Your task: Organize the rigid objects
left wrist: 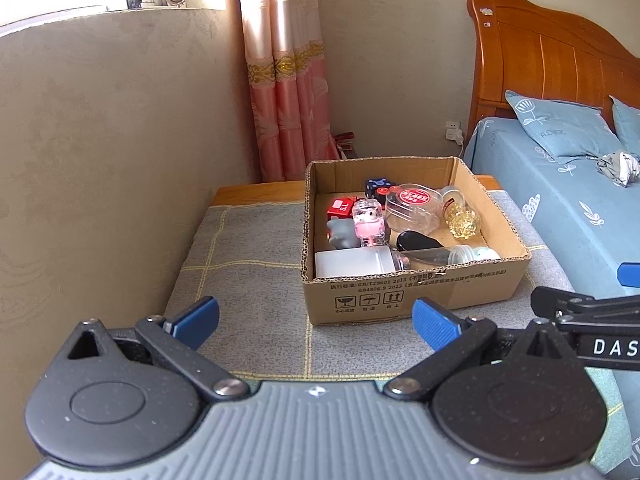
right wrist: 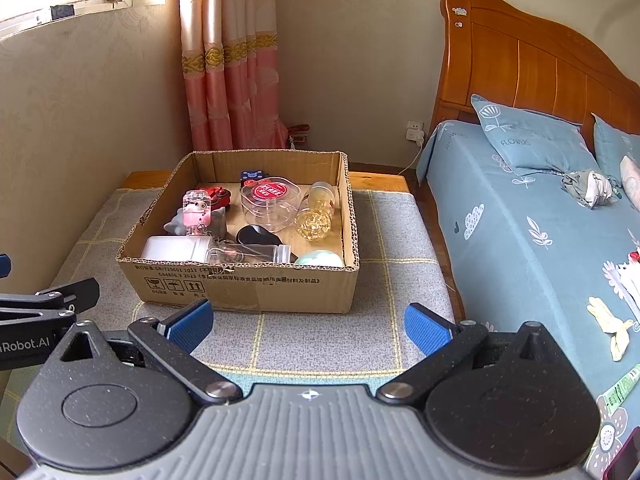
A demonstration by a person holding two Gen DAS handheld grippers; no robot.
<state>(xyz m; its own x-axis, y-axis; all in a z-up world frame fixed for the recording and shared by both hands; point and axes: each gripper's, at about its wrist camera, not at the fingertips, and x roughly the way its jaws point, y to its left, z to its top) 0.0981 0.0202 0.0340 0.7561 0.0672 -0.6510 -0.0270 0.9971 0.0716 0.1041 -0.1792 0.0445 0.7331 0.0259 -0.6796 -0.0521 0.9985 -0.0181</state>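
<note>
1. Left wrist view: the left gripper (left wrist: 316, 320) hovers over a grey checked mat (left wrist: 248, 280) with its blue-padded fingers (left wrist: 196, 318) spread wide apart, nothing between them.
2. Right wrist view: the right gripper (right wrist: 308, 320) hangs the same way, its jaws apart and empty, short of the cardboard box (right wrist: 248, 280).
3. That open box sits on the mat, beside a bed (right wrist: 520, 220) with a blue patterned sheet and a wooden headboard (right wrist: 520, 60).
4. All the small rigid things lie inside the box: a clear round container with a red lid (right wrist: 270, 192) near the back, a dark blue dice-like cube (right wrist: 250, 176) behind it, and a red toy car (right wrist: 216, 196) at the back left.
5. A clear bottle with a pink figure (right wrist: 196, 212) stands upright against a grey toy (right wrist: 176, 224).
6. A jar of golden beads (right wrist: 316, 216) lies tipped on the right side.
7. Along the front wall lie a white bottle (right wrist: 172, 249), a clear tube (right wrist: 248, 254) and a pale green rounded object (right wrist: 320, 259); a black oval object (right wrist: 256, 236) rests just behind them.
8. A pink curtain (right wrist: 232, 80) hangs in the corner.
</note>
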